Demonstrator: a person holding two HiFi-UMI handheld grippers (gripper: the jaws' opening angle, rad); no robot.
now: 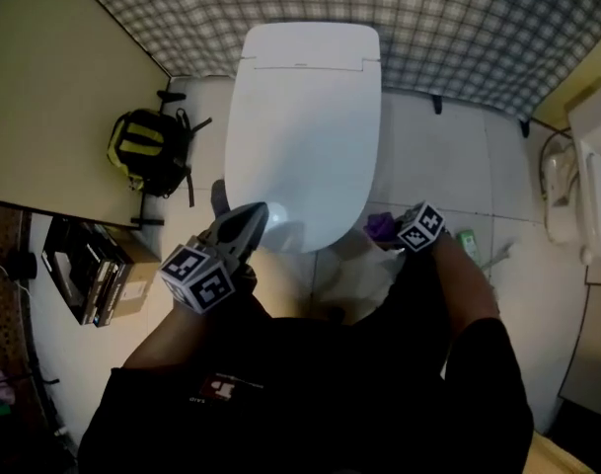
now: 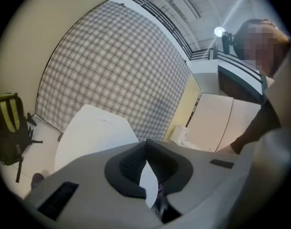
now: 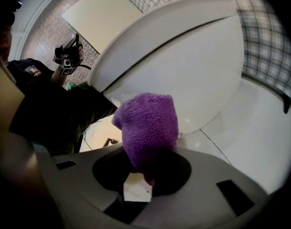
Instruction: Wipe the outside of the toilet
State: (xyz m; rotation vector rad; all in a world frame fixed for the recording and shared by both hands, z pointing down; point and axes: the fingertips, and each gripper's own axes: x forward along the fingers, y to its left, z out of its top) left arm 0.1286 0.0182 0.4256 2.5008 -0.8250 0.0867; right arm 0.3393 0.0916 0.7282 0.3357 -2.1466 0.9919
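Note:
A white toilet (image 1: 300, 126) with its lid down fills the middle of the head view. It also shows as the toilet (image 2: 92, 132) in the left gripper view and the toilet (image 3: 183, 66) in the right gripper view. My right gripper (image 1: 394, 230) is at the bowl's front right, shut on a purple cloth (image 1: 379, 227). The cloth (image 3: 147, 128) sticks out of the right gripper (image 3: 147, 159), close to the bowl's side under the lid. My left gripper (image 1: 253, 217) hovers over the lid's front left edge. Its jaws meet at the tips, the left gripper (image 2: 146, 149) holding nothing.
A black and yellow backpack (image 1: 147, 151) leans by the beige partition (image 1: 43, 97), left of the toilet. A plaid wall (image 1: 458, 28) stands behind. A white unit (image 1: 596, 166) is at the right, a small green item (image 1: 467, 242) on the floor tiles, and stacked items (image 1: 88, 275) at the left.

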